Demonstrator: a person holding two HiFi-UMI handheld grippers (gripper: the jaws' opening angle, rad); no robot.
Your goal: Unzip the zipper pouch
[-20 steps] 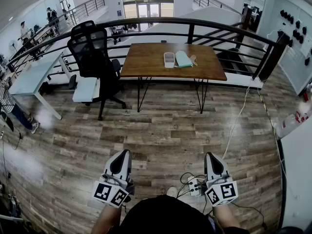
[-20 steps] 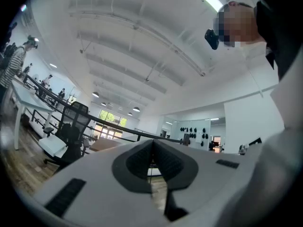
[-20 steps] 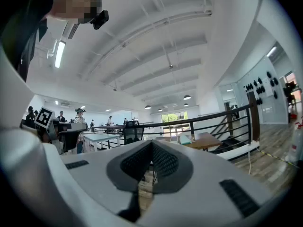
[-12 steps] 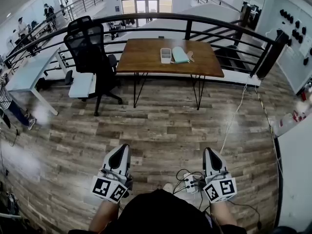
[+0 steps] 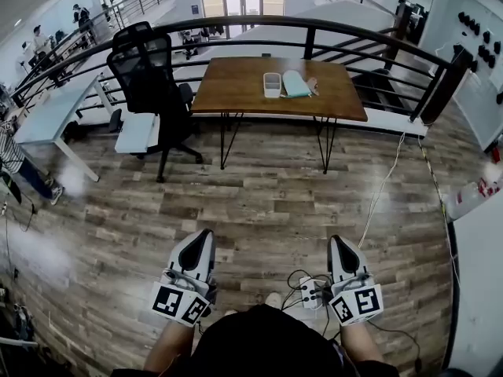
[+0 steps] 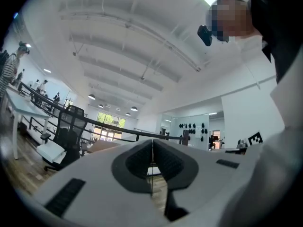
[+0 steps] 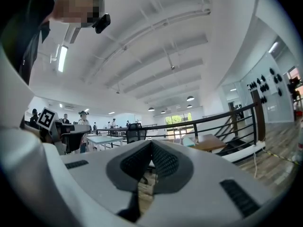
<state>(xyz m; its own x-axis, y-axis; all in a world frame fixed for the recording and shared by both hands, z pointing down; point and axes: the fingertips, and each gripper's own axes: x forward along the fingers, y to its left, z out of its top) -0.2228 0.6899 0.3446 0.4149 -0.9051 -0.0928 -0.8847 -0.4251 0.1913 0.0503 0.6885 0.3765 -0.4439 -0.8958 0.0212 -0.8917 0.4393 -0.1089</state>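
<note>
Little has moved since the earlier frames: the left hand-held gripper (image 5: 205, 236) and the right hand-held gripper (image 5: 337, 242) hang low in front of the person in much the same places, and the wooden worktop (image 5: 236, 96) has only drifted slightly in the head view. Both point level and ahead, and each one's own view shows its jaws pressed together with nothing between them. The pale green pouch (image 5: 296, 85), which I take to be the zipper pouch, lies flat on the worktop just beside a small white box (image 5: 272, 86). A wide stretch of plank floor (image 5: 267, 203) separates the person from it, so both grippers are well apart from the pouch. A black chair (image 5: 145, 65) stands to the worktop's left and a dark railing (image 5: 236, 27) runs behind. The task looks not yet begun; this seems to be the approach. Next the person would need to walk up to the worktop, open the jaws, find the zipper pull, which is too small to see from here, steady the pouch with one gripper and pinch the pull with the other.
</note>
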